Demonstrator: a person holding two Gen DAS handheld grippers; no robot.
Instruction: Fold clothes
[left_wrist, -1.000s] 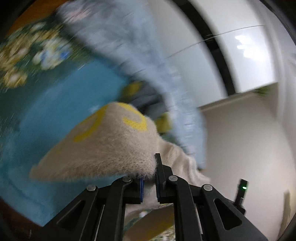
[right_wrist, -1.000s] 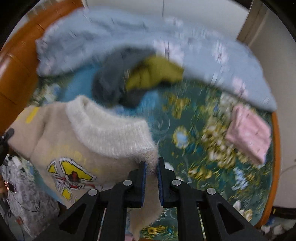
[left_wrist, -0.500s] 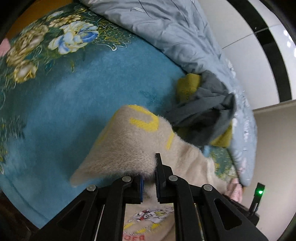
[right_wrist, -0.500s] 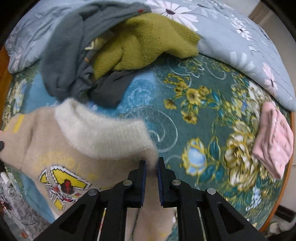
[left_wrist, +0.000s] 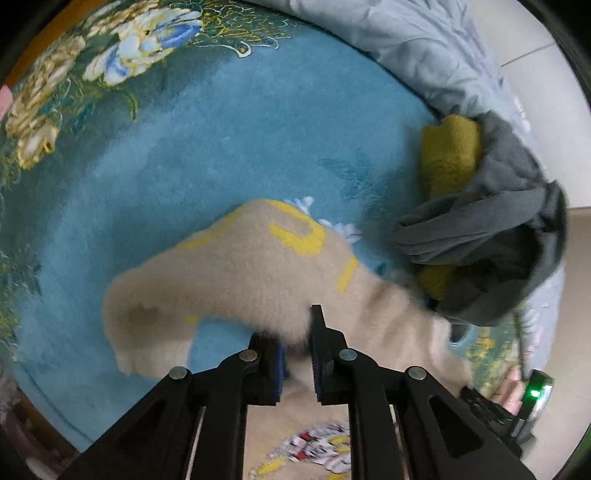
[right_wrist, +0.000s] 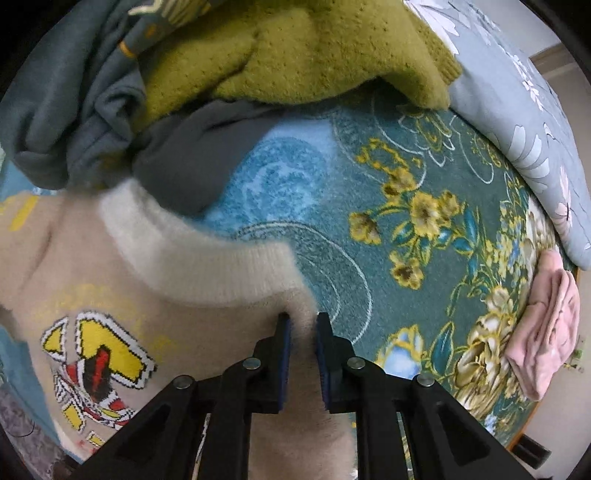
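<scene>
A fuzzy beige sweater (left_wrist: 258, 273) with yellow letters and a yellow, red and black front graphic (right_wrist: 96, 362) hangs between my two grippers, low over the blue floral blanket (left_wrist: 184, 155). My left gripper (left_wrist: 297, 332) is shut on one shoulder; a sleeve droops to the left. My right gripper (right_wrist: 302, 328) is shut on the other shoulder, beside the cream ribbed collar (right_wrist: 207, 266).
A heap of unfolded clothes, an olive knit (right_wrist: 295, 55) and grey garments (right_wrist: 74, 110), lies just beyond the sweater; it also shows in the left wrist view (left_wrist: 480, 236). A folded pink garment (right_wrist: 546, 325) lies at the right. A grey floral duvet (right_wrist: 535, 122) bounds the far side.
Both grippers have come down and forward toward the blanket with the sweater. The clothes heap is much closer, and the sleeve now hangs near the blanket.
</scene>
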